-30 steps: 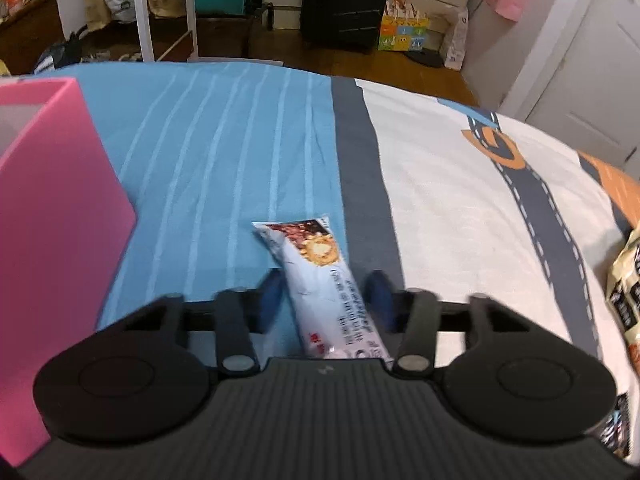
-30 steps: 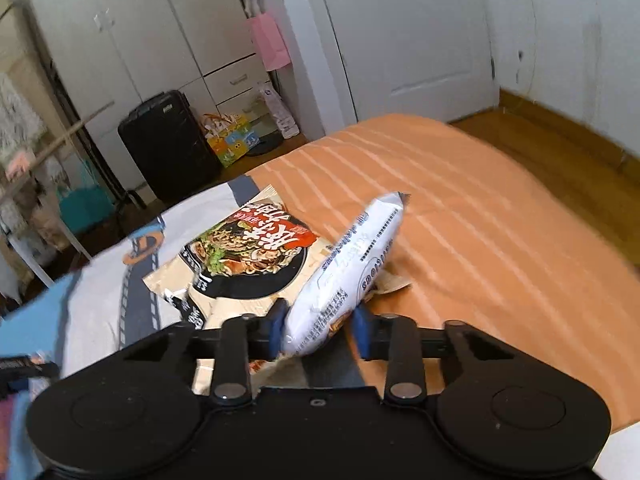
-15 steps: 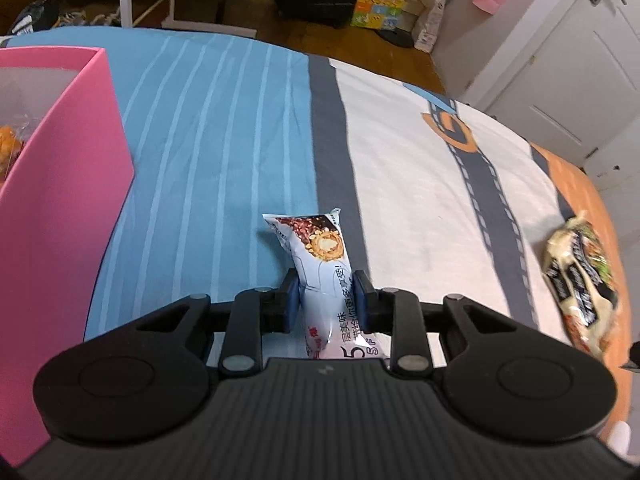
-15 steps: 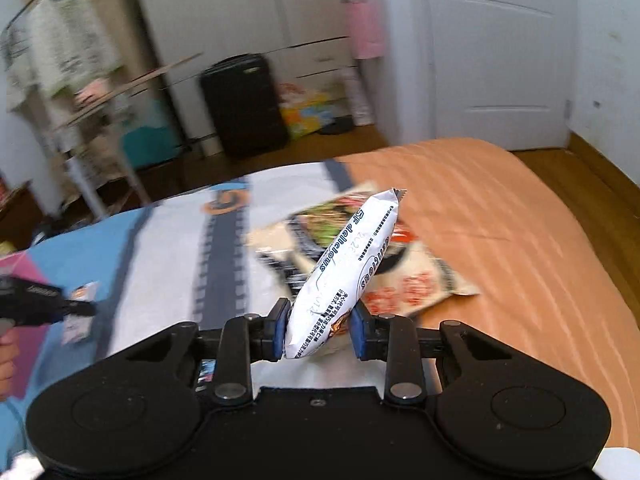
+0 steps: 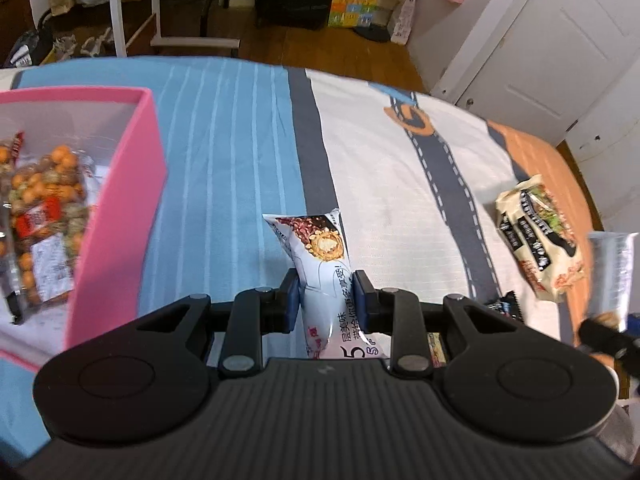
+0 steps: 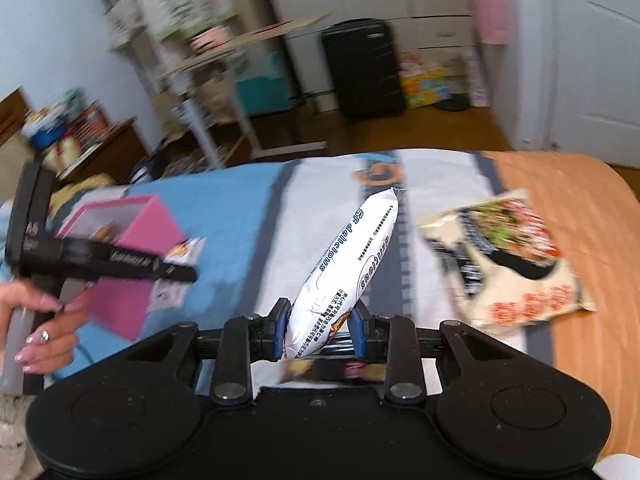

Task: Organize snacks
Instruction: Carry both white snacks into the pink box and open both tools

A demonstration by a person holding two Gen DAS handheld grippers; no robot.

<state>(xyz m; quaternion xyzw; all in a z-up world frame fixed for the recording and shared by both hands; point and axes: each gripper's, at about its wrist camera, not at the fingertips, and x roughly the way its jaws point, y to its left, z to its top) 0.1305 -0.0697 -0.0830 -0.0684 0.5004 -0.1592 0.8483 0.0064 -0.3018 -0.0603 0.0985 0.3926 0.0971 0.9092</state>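
Observation:
My left gripper [image 5: 325, 295] is shut on a pale blue snack packet [image 5: 320, 256] with a nut picture, held above the bed. A pink box [image 5: 120, 184] stands to its left with a bag of orange snacks [image 5: 36, 200] inside. My right gripper [image 6: 320, 326] is shut on a white snack packet [image 6: 352, 264] that points up and away. In the right wrist view the pink box [image 6: 132, 240] is at the left, with the left gripper [image 6: 176, 270] in front of it. The right packet shows at the right edge of the left wrist view [image 5: 610, 276].
A large noodle bag [image 6: 508, 256] lies on the orange part of the bed; it also shows in the left wrist view [image 5: 536, 236]. Small dark packets [image 5: 504, 306] lie near the gripper. A black suitcase [image 6: 364, 68] and a white stand [image 6: 200, 120] are beyond the bed.
My left gripper closed on the blue packet and lifted it; the box's inside came into view. My right gripper swung left with its white packet, away from the noodle bag, toward the pink box.

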